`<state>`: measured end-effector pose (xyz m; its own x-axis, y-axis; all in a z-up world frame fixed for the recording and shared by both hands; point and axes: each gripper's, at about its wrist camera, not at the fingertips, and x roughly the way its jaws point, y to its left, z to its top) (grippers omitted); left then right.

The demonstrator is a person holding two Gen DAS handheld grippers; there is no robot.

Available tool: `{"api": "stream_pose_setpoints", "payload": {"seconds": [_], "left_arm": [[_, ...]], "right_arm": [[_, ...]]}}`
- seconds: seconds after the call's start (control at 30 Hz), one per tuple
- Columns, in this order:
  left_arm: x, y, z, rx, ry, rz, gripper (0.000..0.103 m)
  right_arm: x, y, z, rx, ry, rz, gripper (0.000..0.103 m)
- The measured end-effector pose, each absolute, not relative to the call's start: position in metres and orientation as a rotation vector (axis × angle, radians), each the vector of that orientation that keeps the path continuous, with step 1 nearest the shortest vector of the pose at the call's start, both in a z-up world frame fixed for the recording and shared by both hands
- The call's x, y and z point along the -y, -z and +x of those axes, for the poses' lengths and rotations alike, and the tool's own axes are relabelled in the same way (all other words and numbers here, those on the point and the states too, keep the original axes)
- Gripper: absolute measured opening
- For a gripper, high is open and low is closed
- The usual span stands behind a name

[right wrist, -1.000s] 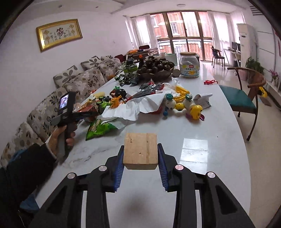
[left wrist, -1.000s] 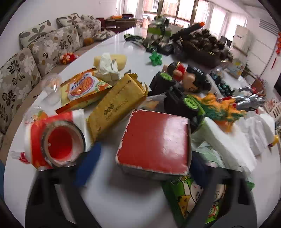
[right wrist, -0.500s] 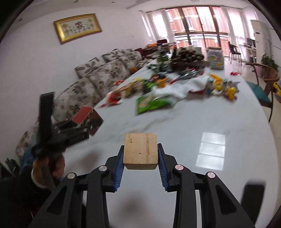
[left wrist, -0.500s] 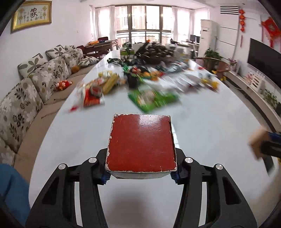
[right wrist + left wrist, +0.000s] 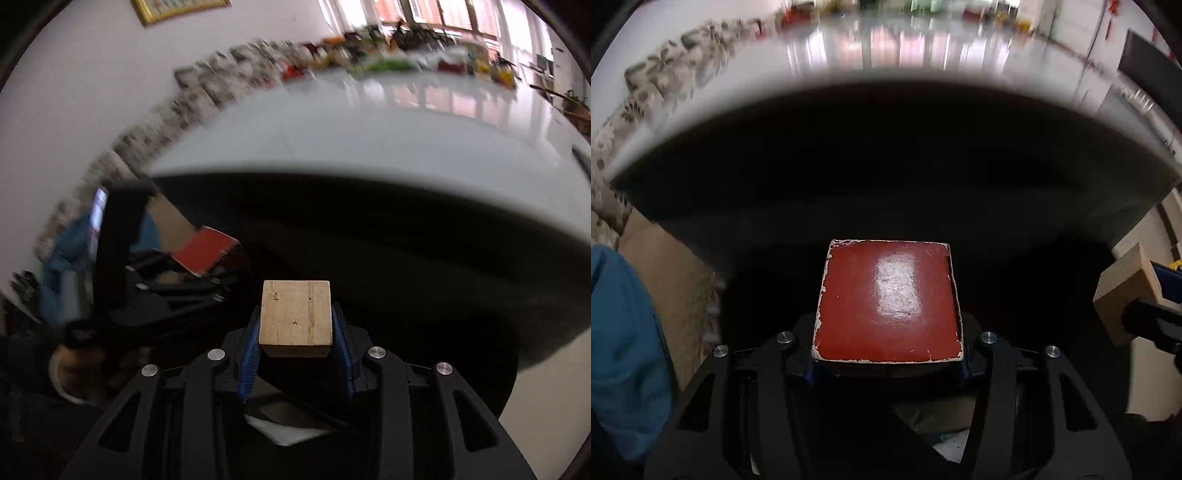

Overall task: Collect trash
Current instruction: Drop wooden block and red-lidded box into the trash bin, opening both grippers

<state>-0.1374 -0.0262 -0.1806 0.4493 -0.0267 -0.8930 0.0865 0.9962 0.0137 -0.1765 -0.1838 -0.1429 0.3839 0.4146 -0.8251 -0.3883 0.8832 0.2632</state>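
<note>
Now my left tool (image 5: 886,363) grips the flat red box with chipped edges (image 5: 888,301), my right tool (image 5: 295,341) clamps the pale wooden block (image 5: 294,317), both near the white counter's (image 5: 369,136) edge.

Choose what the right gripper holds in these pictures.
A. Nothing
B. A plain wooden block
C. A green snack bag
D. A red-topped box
B: in the right wrist view the right gripper has its blue pads clamped on both sides of the wooden block.
</note>
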Motion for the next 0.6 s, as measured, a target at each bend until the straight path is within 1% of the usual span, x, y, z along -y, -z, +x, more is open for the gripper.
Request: {"api": "stream_pose_setpoints", "payload": {"seconds": [0.07,0.17,0.23,0.27,0.3,0.33,0.4,0.43,0.6], "left_arm": [[0.025,0.207,-0.130,-1.196,0.072,0.044,0.051],[0.027,0.238,-0.123,-1.296,0.076,0.050,0.051],[0.028,0.253,-0.120,-1.343,0.070,0.066,0.058],[0.029,0.258,-0.118,-1.359,0.060,0.078,0.068],[0.029,0.262,-0.116,-1.366,0.055,0.088,0.075],[0.029,0.265,-0.116,-1.372,0.057,0.095,0.077],[0.030,0.270,-0.115,-1.394,0.063,0.108,0.084],[0.030,0.273,-0.115,-1.404,0.065,0.110,0.086],[0.024,0.279,-0.114,-1.437,0.075,0.088,0.086]], "right_arm": [[0.186,0.171,-0.167,-1.126,-0.475,0.044,0.035],[0.186,0.194,-0.156,-1.159,-0.438,0.029,0.035],[0.184,0.210,-0.147,-1.197,-0.416,0.006,0.037],[0.183,0.215,-0.145,-1.212,-0.409,0.011,0.051],[0.183,0.219,-0.144,-1.217,-0.402,0.014,0.066],[0.182,0.221,-0.143,-1.218,-0.396,0.015,0.068],[0.180,0.223,-0.143,-1.223,-0.408,0.020,0.068],[0.179,0.222,-0.144,-1.216,-0.407,0.016,0.068],[0.178,0.214,-0.151,-1.196,-0.409,0.010,0.068]]}}
